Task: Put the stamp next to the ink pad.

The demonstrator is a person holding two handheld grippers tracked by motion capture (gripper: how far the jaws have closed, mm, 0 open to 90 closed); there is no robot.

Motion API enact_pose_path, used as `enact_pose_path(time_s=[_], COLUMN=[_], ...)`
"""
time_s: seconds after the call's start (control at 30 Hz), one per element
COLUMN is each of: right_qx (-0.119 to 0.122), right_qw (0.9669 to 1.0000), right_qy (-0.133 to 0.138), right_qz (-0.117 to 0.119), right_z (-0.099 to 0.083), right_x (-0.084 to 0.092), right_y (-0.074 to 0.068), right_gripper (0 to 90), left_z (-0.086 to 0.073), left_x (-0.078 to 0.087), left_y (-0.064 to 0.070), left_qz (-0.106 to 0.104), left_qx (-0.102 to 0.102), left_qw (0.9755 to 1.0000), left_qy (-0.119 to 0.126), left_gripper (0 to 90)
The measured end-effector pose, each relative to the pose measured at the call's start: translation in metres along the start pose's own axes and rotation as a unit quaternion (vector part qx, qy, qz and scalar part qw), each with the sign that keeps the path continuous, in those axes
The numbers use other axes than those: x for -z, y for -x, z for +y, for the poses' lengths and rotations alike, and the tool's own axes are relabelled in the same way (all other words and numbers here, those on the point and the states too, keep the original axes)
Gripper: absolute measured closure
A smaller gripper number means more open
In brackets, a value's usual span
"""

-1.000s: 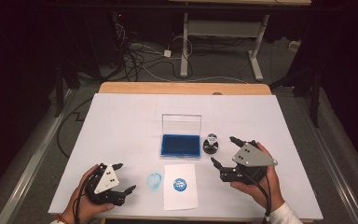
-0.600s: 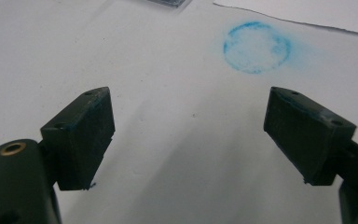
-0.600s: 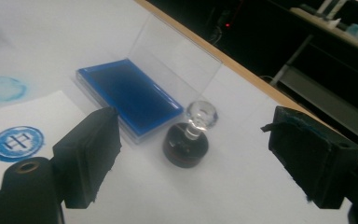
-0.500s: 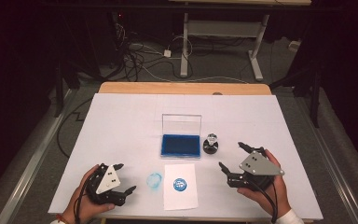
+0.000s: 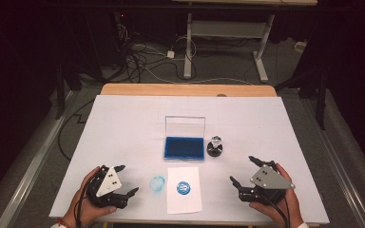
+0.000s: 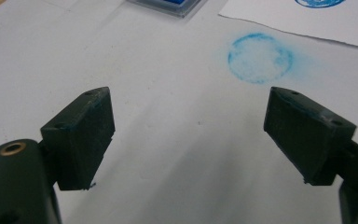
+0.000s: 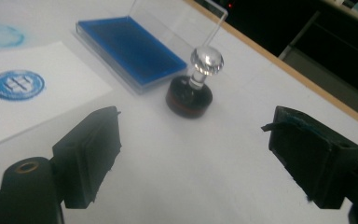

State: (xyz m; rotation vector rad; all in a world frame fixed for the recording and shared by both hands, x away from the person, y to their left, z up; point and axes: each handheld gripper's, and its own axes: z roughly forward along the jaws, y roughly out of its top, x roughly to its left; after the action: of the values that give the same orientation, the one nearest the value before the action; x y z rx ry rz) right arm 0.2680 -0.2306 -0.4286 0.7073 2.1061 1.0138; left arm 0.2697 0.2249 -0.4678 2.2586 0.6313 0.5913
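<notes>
High view, table [image 5: 123,123]: white top, wooden edge along the far side, dark floor with cables beyond.
Ink pad [image 5: 184,147]: blue, in a clear case at table centre, lid [image 5: 185,126] standing open and upright behind it.
Stamp [image 5: 214,147]: upright just right of the ink pad, dark round base, clear knob on top; apart from both grippers.
Paper sheet [image 5: 184,189]: white, flat, near the front edge, just in front of the ink pad; round blue print [image 5: 184,188] at its middle.
Smudge [image 5: 157,184]: pale blue ring on the bare table, just left of the paper sheet.
Left gripper [image 5: 123,179]: held in the left hand [image 5: 83,204] at front left, low over the table, jaws spread wide, nothing between them.
Left gripper view: black jaws far apart over white surface; smudge [image 6: 260,58] ahead between them, corner of ink pad [image 6: 170,4] and edge of paper sheet [image 6: 303,23] at top.
Right gripper [image 5: 245,171]: held in the right hand [image 5: 280,209] at front right, grey plate on top, jaws spread wide, empty.
Right gripper view: stamp [image 7: 193,88] ahead between the parted jaws, well apart from them; ink pad [image 7: 130,49] left of it, paper sheet [image 7: 28,100] with blue print [image 7: 17,85] farther left.
</notes>
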Motion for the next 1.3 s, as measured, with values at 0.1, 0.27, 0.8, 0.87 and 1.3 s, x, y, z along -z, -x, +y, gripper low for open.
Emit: enact_pose_path(time_s=[0.1,0.27,0.8,0.87,1.3], right_qx=[0.005,-0.013,-0.033,-0.031,-0.022], right_qw=[0.9999,0.9995,0.9991,0.9992,0.9993], right_qy=[-0.012,-0.027,-0.017,-0.012,-0.017], right_qz=[-0.006,-0.007,-0.02,-0.023,-0.026], right_z=[-0.01,-0.03,-0.04,-0.038,-0.037], right_x=[0.003,0.005,0.011,0.012,0.011], right_y=[0.001,0.008,0.011,0.01,0.007], right_gripper=[16.8,16.6,16.5,16.4,16.7], left_z=[0.003,0.005,0.0,0.0,0.001], left_x=[0.002,0.006,0.01,0.01,0.009], left_y=[0.0,-0.002,-0.003,-0.002,-0.001], left_qz=[0.002,0.005,0.011,0.011,0.008], left_qx=[-0.003,0.005,0.009,0.006,0.0], left_qw=[1.0,0.9997,0.9996,0.9997,0.9998], left_qy=[0.008,0.023,0.024,0.022,0.018], left_gripper=[16.0,16.0,16.0,16.0,16.0])
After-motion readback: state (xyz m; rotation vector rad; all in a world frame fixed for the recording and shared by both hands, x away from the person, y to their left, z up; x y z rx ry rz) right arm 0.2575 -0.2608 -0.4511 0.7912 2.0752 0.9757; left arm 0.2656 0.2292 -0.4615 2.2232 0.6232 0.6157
